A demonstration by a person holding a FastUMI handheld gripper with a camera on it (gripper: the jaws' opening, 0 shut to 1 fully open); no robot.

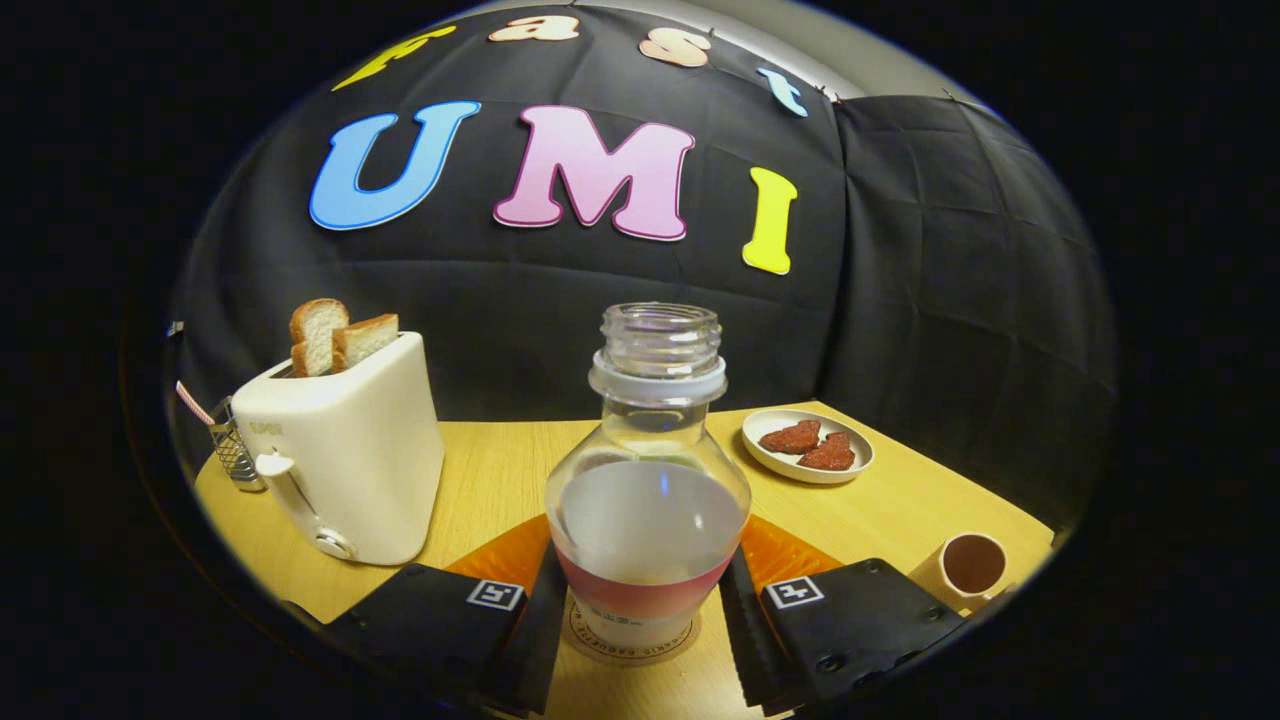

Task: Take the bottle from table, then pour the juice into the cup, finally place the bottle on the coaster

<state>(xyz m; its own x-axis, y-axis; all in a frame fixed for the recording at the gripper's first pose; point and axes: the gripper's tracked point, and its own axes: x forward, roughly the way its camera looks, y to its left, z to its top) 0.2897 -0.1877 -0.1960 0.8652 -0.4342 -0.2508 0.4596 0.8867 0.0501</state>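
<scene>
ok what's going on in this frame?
A hand-held tongs brackets the open bottle, one finger on each side; whether they press on it isn't clear. The bottle stands upright on a round coaster on the table. The cup sits to the right, a toaster to the left.

The gripper [640,610] is held level, pointing forward. Its two black fingers [540,620] sit spread apart, each just off the bottle [648,500].
</scene>
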